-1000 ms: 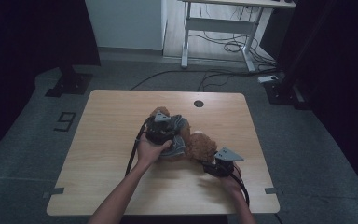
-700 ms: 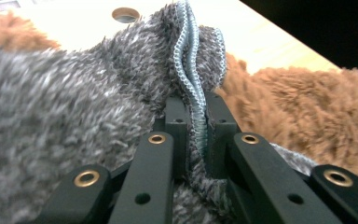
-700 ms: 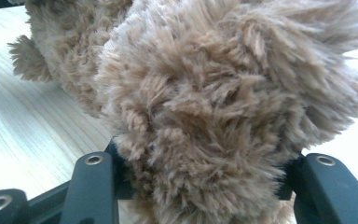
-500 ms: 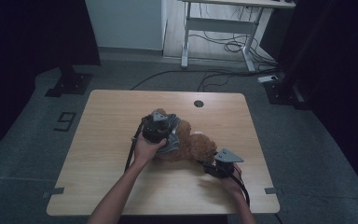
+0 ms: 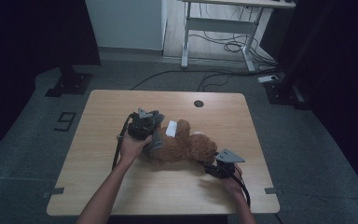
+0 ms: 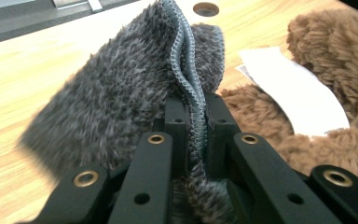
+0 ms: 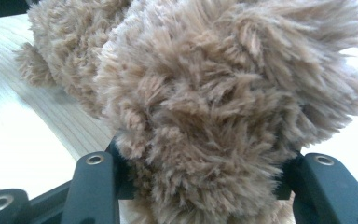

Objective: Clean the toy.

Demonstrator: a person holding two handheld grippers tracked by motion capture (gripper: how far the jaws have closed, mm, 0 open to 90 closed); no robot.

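A brown teddy bear (image 5: 182,147) lies on its side in the middle of the wooden table (image 5: 102,112). A grey fuzzy garment (image 5: 157,140) covers its left end, beside a white label (image 5: 171,128). My left gripper (image 5: 153,132) is shut on the garment's stitched hem (image 6: 186,70), the jaws (image 6: 193,105) pinching the fold. The bear's brown fur (image 6: 326,51) and the label (image 6: 293,88) lie just right of it. My right gripper (image 5: 208,164) grips the bear's right end. Its jaws (image 7: 200,158) stand wide, pressed on a thick lump of fur (image 7: 214,93).
A round cable hole (image 5: 198,103) sits near the table's far edge. Bare tabletop lies on all sides of the bear. Beyond the table are a desk frame (image 5: 214,28), floor cables and dark stands.
My left gripper has drawn the grey garment leftward, and the bear now lies more stretched out. The right gripper has stayed about where it was on the bear.
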